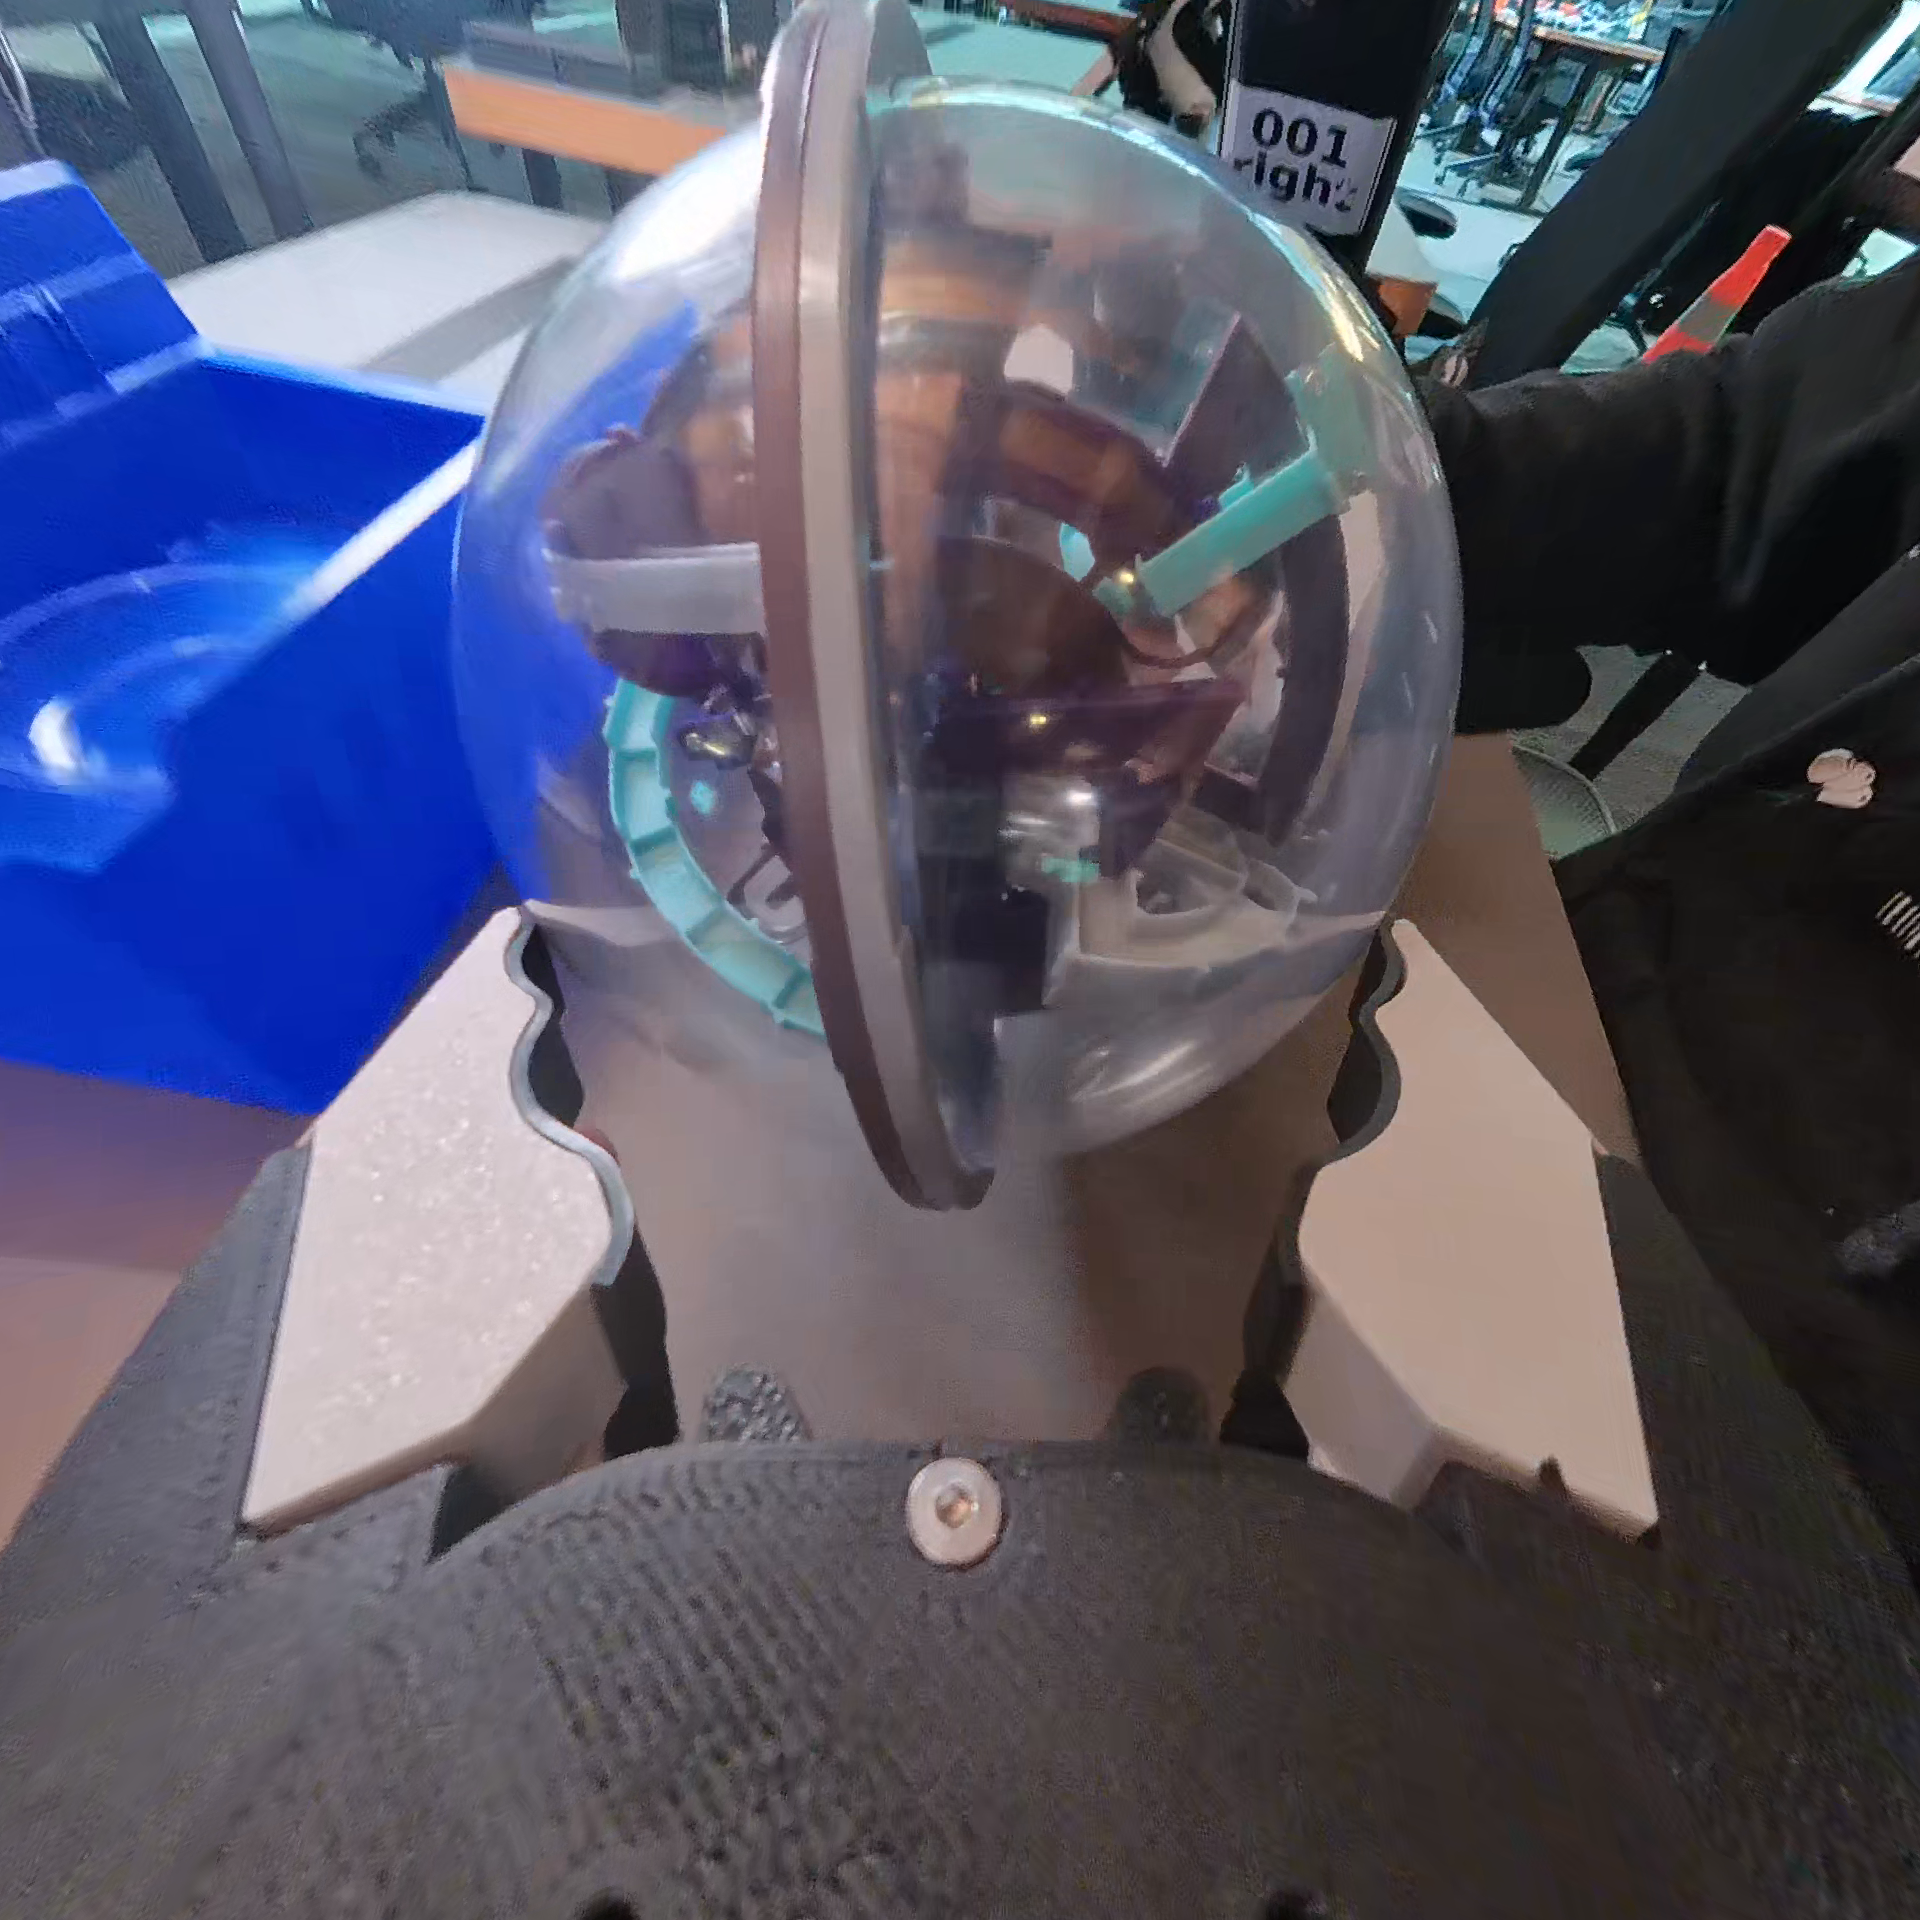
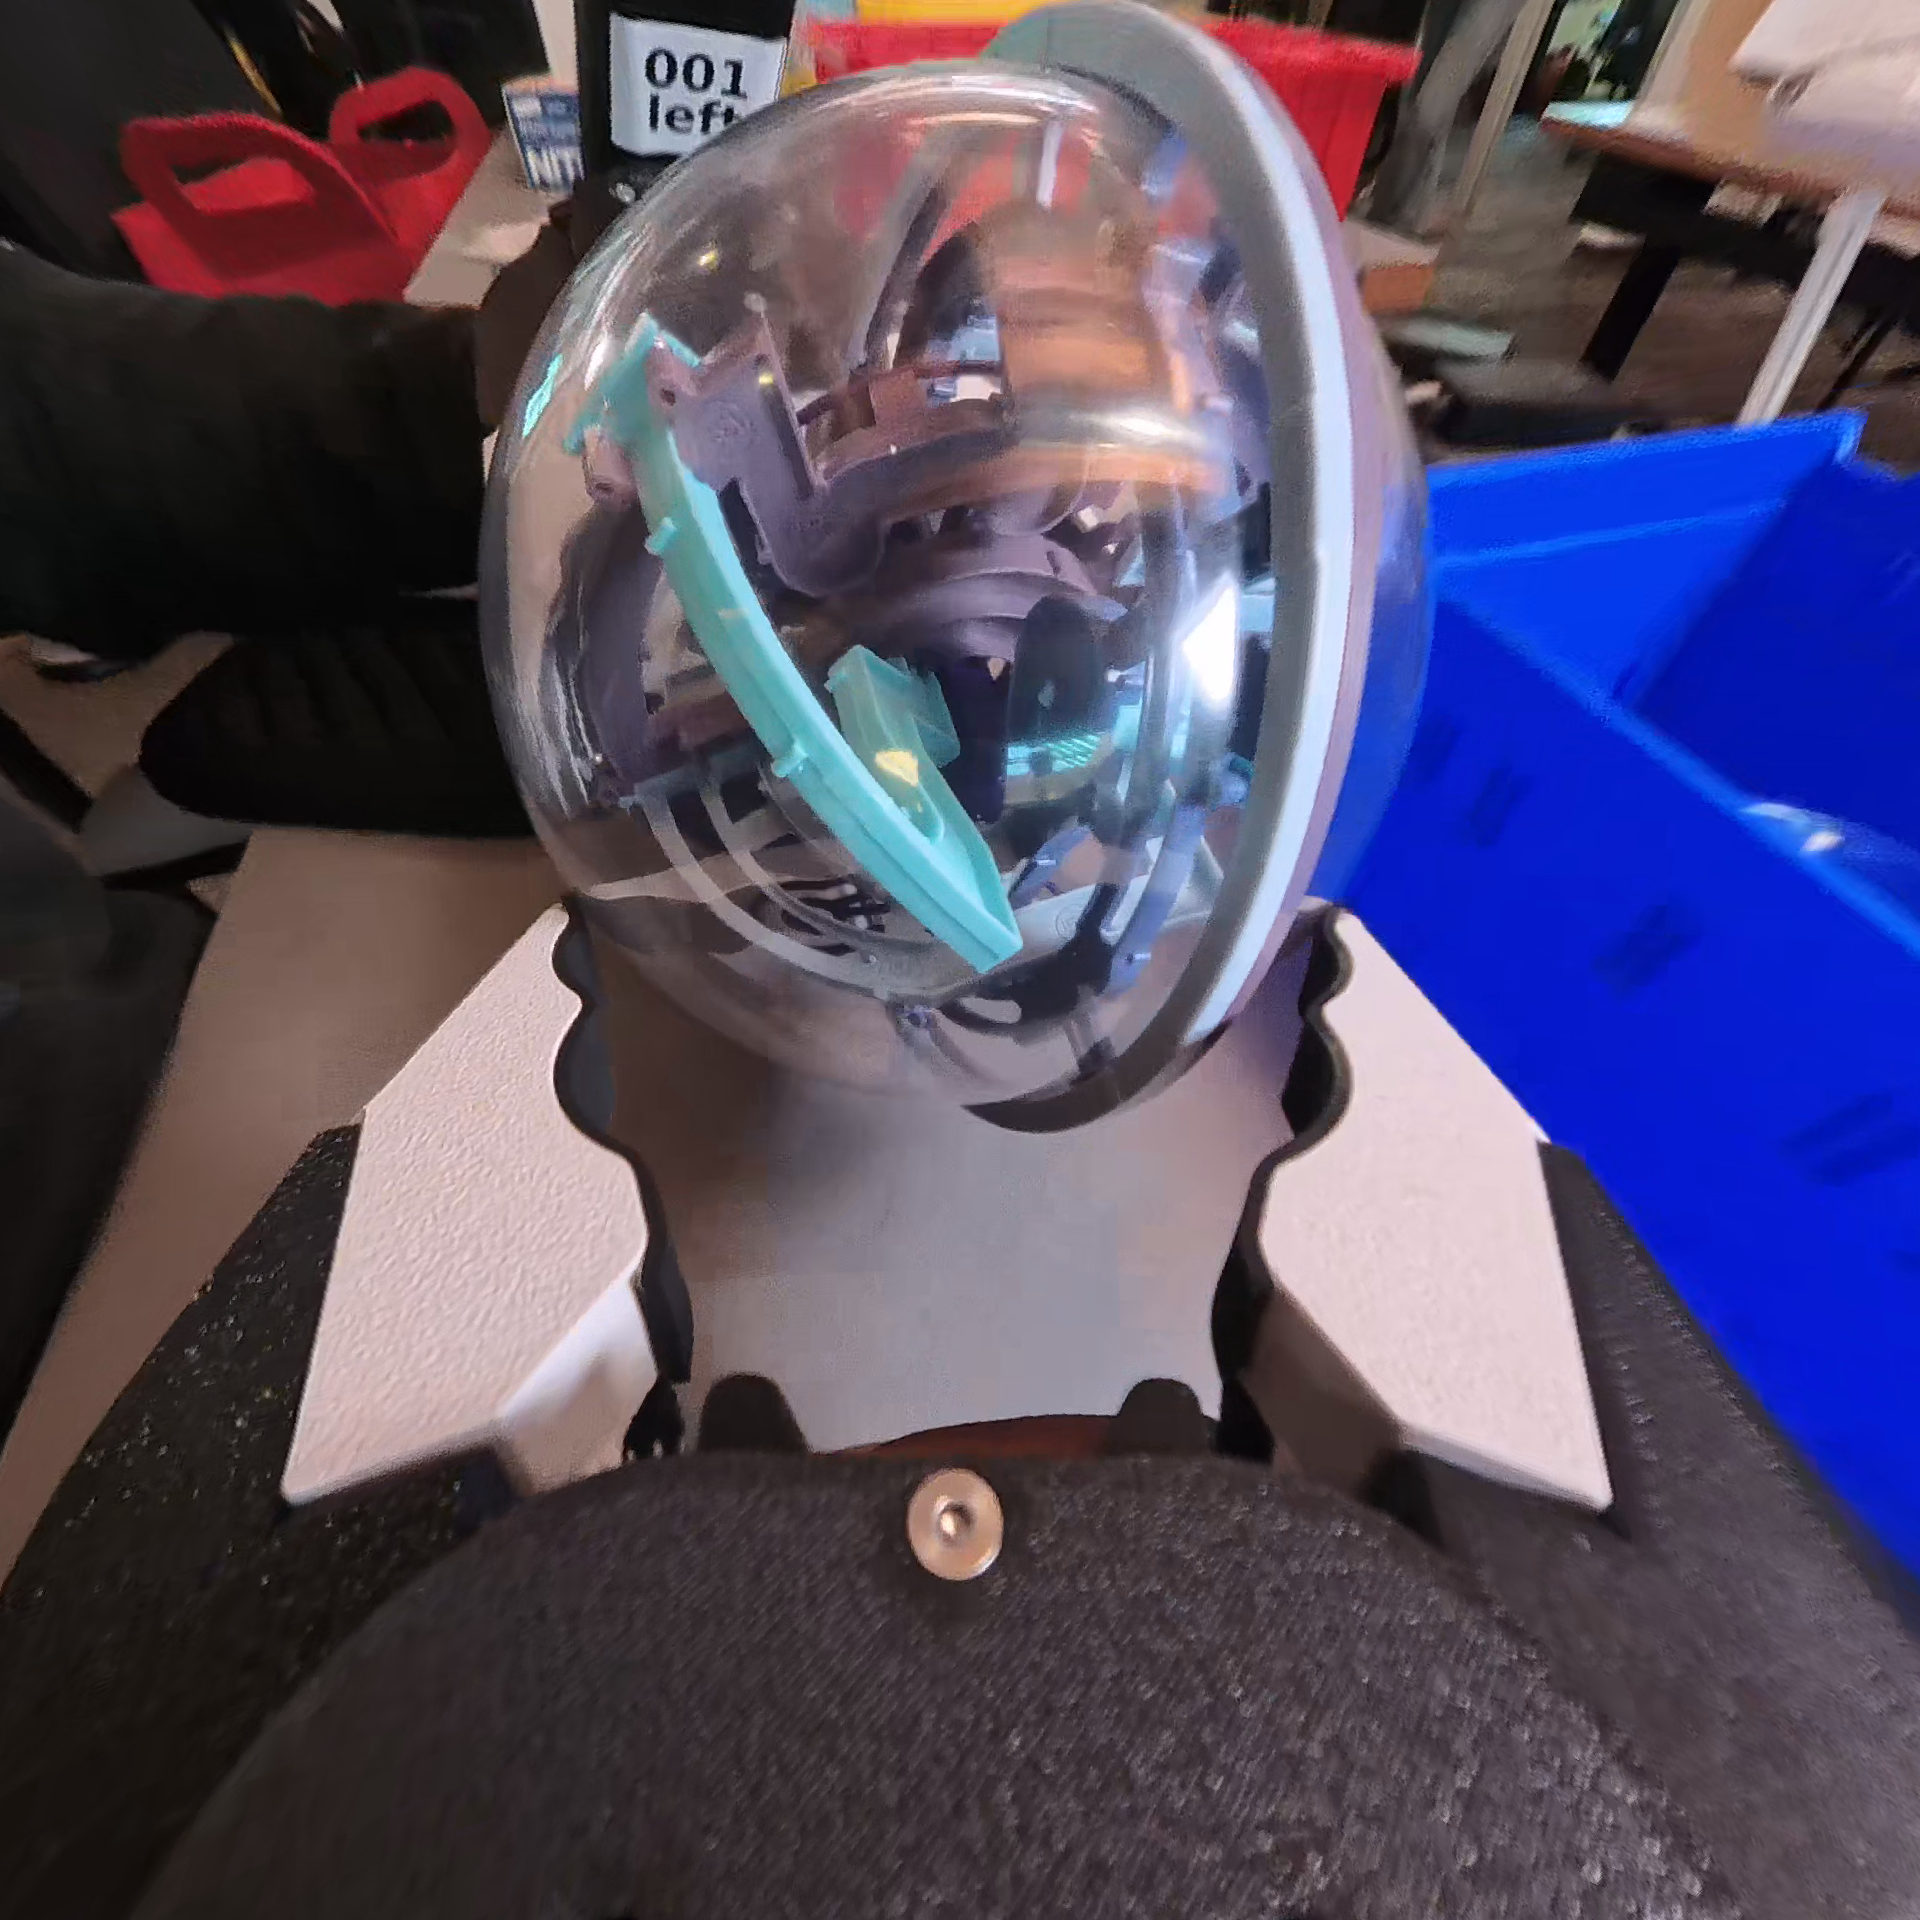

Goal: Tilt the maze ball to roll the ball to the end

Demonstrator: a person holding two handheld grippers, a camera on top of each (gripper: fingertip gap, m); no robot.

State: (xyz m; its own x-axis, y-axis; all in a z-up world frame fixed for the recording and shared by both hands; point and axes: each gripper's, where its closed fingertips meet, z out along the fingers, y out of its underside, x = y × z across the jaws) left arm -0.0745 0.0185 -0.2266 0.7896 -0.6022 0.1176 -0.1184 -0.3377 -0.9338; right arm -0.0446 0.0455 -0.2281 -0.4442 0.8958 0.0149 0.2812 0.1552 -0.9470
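The maze ball [image 1: 1039, 623] is a clear sphere with a grey-brown equator ring and teal, purple and grey tracks inside. It is lifted off the table and tilted, its ring standing nearly upright. My left gripper [image 1: 951, 935] has its fingers spread wide against the sphere's lower sides. My right gripper [image 2: 951, 925] holds the maze ball [image 2: 883, 623] the same way from the opposite side. A shiny spot [image 1: 1070, 816] low inside may be the small ball; blur leaves it unsure. A black-gloved hand [image 1: 1558, 540] sits behind the sphere.
A blue plastic bin [image 1: 208, 727] stands close on the left of the left wrist view and on the right of the right wrist view [image 2: 1662, 831]. Red bags [image 2: 270, 208] lie behind. Desks, chairs and an orange cone [image 1: 1725, 301] are farther back.
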